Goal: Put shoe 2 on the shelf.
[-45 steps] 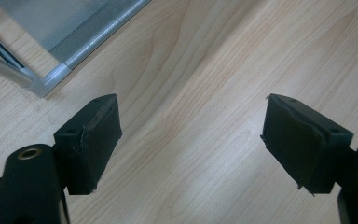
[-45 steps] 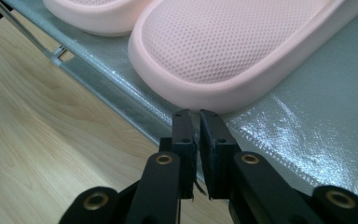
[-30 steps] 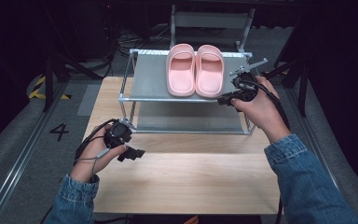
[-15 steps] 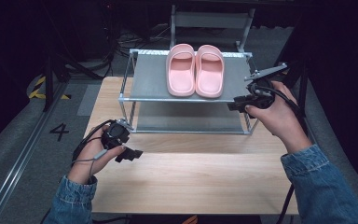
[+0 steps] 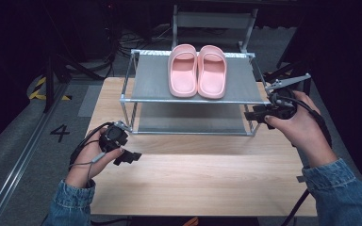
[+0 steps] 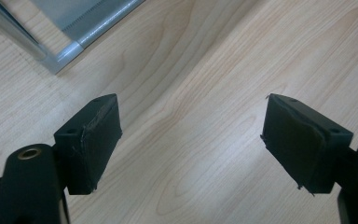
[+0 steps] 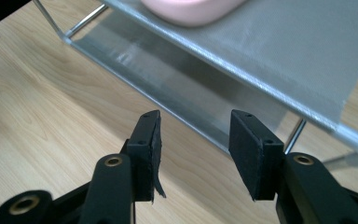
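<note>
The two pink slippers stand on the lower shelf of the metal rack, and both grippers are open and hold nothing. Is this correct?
Not quite. The pink slippers stand on the upper shelf of the metal rack, as the high view shows. The rest holds: the left gripper and right gripper are open and hold nothing.

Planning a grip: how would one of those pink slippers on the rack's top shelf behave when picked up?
The pink slippers look like thick moulded foam, so probably light and slightly squashy. The broad flat sole suggests no rolling or tipping. The smooth surface might slip a little between the jaws.
</note>
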Tool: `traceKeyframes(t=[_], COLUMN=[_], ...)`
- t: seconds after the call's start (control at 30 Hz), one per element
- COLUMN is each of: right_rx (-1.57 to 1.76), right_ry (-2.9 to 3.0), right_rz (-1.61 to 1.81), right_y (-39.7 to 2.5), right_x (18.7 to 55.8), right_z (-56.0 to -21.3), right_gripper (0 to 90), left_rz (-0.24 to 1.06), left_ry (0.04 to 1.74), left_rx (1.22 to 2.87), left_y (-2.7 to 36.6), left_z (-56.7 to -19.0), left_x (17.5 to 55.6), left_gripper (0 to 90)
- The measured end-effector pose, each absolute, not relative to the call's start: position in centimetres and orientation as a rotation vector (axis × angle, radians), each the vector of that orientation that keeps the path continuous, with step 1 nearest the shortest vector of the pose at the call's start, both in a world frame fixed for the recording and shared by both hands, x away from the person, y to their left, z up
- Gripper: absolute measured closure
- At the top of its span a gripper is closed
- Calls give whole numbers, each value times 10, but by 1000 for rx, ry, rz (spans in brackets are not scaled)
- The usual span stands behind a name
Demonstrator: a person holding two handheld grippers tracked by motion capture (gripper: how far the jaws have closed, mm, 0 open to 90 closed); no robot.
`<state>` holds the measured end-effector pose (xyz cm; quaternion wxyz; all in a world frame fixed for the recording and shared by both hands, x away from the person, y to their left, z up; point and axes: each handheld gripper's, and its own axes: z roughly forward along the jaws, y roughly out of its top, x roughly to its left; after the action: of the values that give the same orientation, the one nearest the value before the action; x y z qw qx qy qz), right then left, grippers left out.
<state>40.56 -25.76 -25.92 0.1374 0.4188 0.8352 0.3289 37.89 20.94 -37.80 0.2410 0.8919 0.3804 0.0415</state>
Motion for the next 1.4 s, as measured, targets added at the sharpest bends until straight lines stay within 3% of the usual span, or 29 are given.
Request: traceKeyframes(t=[0.57, 1.4], right_rx=[1321, 1472], right_ry=[2439, 2520], right_rz=[877, 689], right_y=[-303, -324], right_x=[383, 374], right_z=[-299, -382], right_gripper=[517, 455], left_rz=[111, 112], left_ry=[1091, 1125], left_rx=[2429, 2448], left_y=[219, 224], left_z=[-381, -388], left_x=[370, 371], left_gripper=[200, 199])
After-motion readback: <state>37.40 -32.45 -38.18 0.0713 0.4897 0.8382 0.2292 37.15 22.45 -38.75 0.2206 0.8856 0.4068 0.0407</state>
